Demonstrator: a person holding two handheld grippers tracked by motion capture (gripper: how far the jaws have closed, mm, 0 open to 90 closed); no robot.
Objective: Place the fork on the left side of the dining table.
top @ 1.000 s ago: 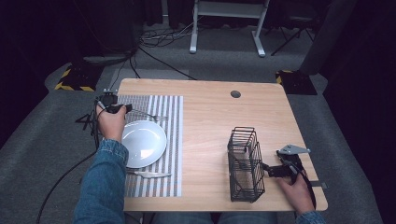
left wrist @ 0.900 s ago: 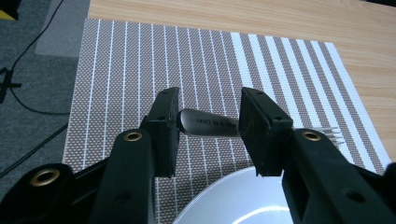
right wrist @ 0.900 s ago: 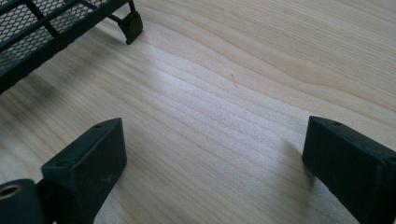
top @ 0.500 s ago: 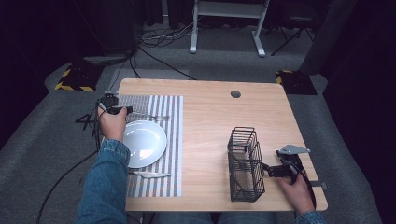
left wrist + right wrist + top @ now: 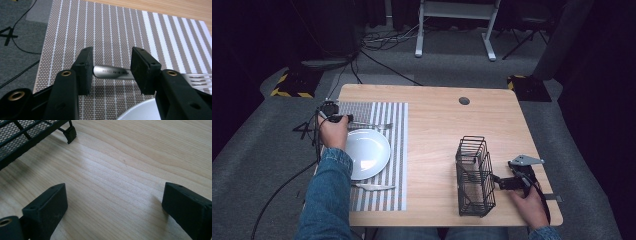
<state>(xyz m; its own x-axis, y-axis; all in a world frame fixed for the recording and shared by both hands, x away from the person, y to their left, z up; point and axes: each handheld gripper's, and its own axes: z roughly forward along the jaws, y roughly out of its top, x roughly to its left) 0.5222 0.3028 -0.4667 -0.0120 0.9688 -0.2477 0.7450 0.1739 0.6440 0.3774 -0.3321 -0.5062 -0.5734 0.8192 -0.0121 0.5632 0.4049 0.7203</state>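
Left gripper (image 5: 111,66) — jaws just been opening, fork (image 5: 112,73) handle between them, apparently no longer pinched, lying on striped placemat (image 5: 105,30) beside plate (image 5: 367,152). Right gripper (image 5: 112,205) wide open over table (image 5: 125,157), near wire basket (image 5: 474,175).

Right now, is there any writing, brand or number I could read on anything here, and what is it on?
Fork handle: a small stamped line of text, too small and blurred to read.
Floor beside the placemat: a black mark shaped like "4".
Nothing else bears writing.
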